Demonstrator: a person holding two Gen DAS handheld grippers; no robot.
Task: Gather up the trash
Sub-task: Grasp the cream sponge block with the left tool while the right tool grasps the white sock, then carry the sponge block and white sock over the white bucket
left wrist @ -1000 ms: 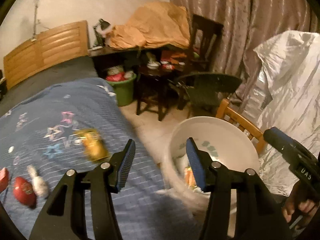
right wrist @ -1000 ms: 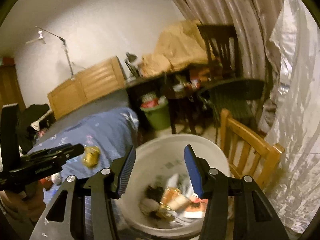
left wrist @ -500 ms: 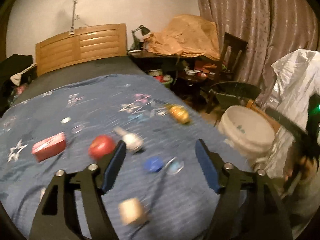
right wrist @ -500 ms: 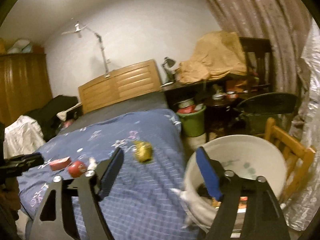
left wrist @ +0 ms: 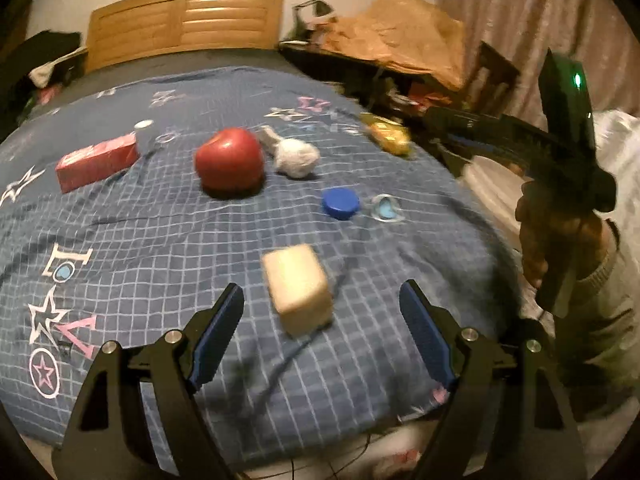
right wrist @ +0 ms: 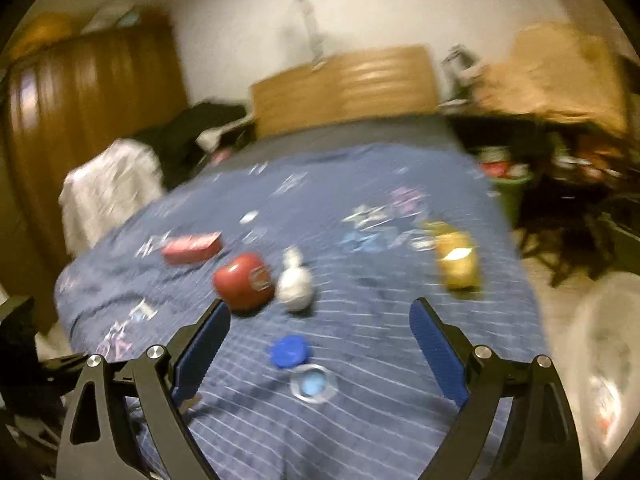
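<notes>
Both grippers are over the bed (left wrist: 168, 240) now, and both are empty with jaws opening wide. The left gripper (left wrist: 322, 316) is lined up on a small beige cube (left wrist: 298, 288), which sits on the blue blanket right between the two blue pads, no contact yet. The right gripper (right wrist: 320, 330) frames the blue bottle cap (right wrist: 289, 351) and the clear ring-shaped bit (right wrist: 312, 384) just in front of it. Further up the bed lie a red apple-like thing (left wrist: 230, 164), a crumpled white wad (left wrist: 294, 156), a red box (left wrist: 96, 164) and a yellow wrapper (left wrist: 388, 136). The white bucket (right wrist: 604, 352) waits off the right side of the bed. To do this well, I'd say: bring the left down square on the cube, pads on opposite flat faces, and close gently, since the blanket is soft and may bunch into the grip. The cap is flat and low, so the right wants a steep approach, pinching its rim without snagging cloth.
</notes>
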